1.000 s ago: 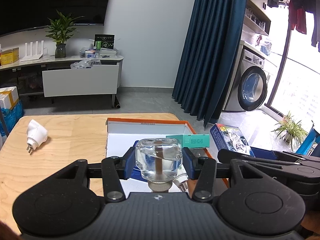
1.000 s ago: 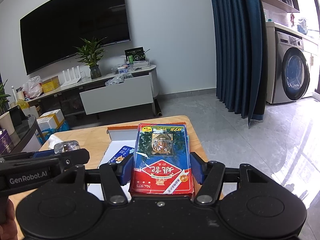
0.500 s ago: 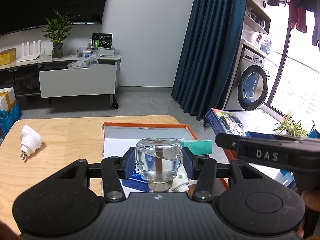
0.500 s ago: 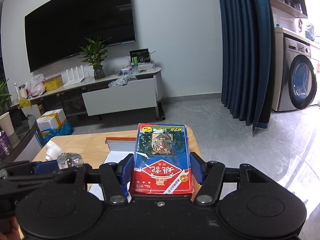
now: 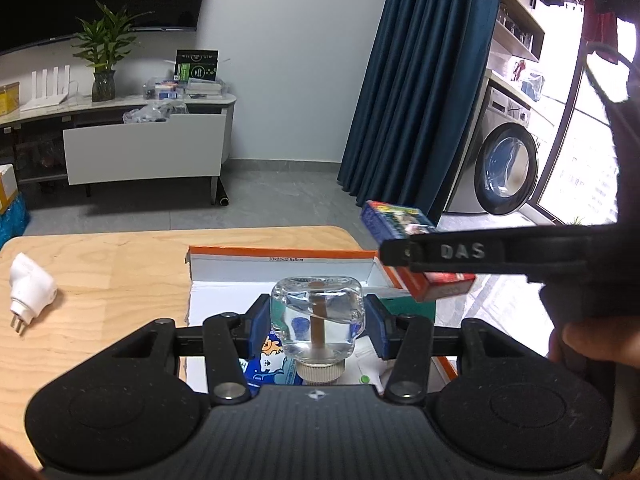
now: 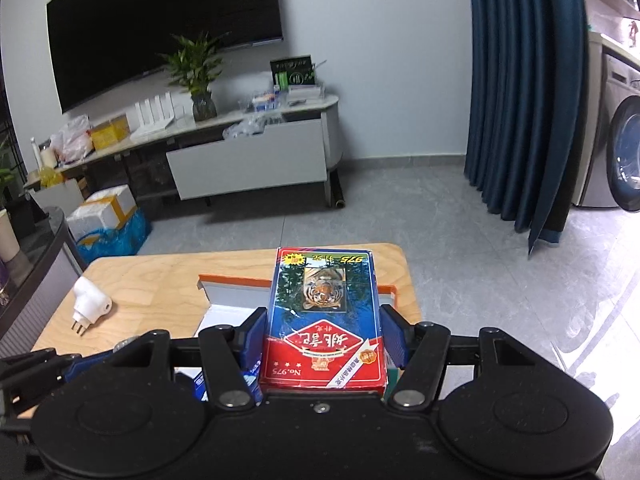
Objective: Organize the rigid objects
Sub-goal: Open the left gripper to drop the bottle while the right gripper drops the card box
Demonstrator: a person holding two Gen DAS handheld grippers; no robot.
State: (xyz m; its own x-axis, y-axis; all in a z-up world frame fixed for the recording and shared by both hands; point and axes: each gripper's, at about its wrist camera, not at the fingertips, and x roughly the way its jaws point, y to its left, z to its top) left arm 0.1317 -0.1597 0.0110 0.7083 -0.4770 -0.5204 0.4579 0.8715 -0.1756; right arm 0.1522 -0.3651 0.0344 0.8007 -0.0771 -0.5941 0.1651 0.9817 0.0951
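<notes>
Left edge of my left-wrist frame: a white plug adapter (image 5: 30, 291) lies on its side on the wooden table (image 5: 120, 272), prongs toward the lower left, well apart from everything else. Centre of the same frame: my left claw (image 5: 317, 322) is clamped on a clear glass bottle (image 5: 317, 316), blue pads pressed against both its sides, cap end toward the camera, a brown stem visible inside. The bottle hangs over the open orange-edged cardboard box (image 5: 280, 258), which sits on the table; a blue printed packet (image 5: 266, 358) lies inside the box beneath the bottle. Right of that frame: my right claw's body crosses in from the right edge, bearing the letters DAS, with a playing-card box (image 5: 400, 222) in it, tilted, over the box's right rim. In my right-wrist frame, the adapter (image 6: 90, 304) again lies at left on the table (image 6: 160, 280); at centre my right claw (image 6: 324, 338) grips the playing-card box (image 6: 324, 320), tiger picture up, pads against both long sides, held above the cardboard box's (image 6: 228, 284) right part.
</notes>
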